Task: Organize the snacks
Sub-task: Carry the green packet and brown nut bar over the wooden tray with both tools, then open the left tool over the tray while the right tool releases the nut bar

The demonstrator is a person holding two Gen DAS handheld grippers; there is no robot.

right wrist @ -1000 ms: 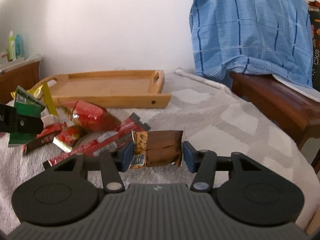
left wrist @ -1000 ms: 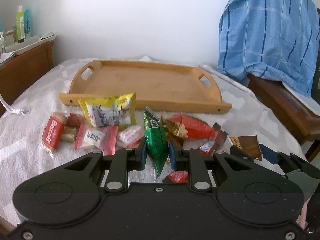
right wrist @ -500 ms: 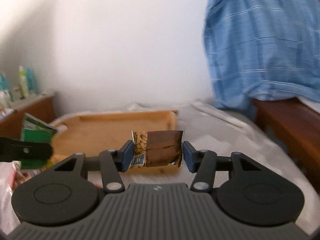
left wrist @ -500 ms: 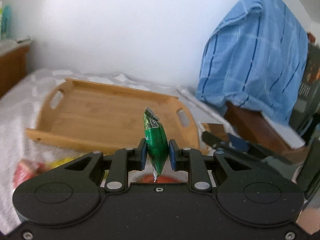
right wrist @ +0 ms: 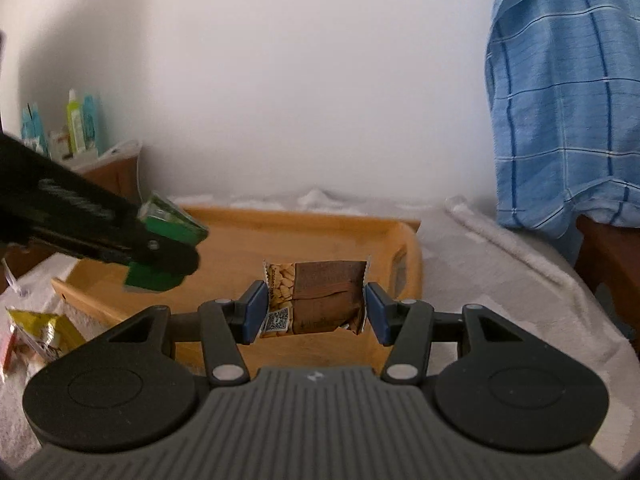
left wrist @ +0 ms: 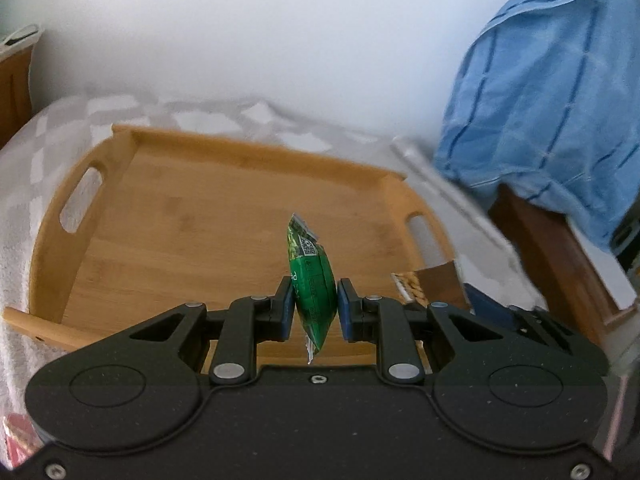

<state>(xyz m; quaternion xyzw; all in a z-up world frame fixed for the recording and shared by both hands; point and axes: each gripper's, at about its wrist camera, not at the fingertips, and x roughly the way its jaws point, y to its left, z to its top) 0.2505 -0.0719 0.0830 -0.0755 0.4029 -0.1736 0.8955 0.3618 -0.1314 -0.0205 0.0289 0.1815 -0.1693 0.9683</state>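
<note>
A green packet (left wrist: 312,288) is being gripped edge-on between the nearly closed pads of the left tool (left wrist: 313,308), at the lower centre of the left view, over the bare floor of the wooden tray (left wrist: 168,220). A brown nut bar (right wrist: 316,300) is being held crosswise in the right tool (right wrist: 316,308), whose pads are standing moderately apart and pressing on the wrapper's ends; it is hanging over the tray's right-hand portion at the centre of the right view. The tray is resting on a white bed cover (right wrist: 500,280). More snacks (right wrist: 36,332) are lying outside the tray at the lower left of the right view. The carrying step is judged to be nearly done; next, each tool is to be lowered and opened so that the two items are laid apart on the tray.
</note>
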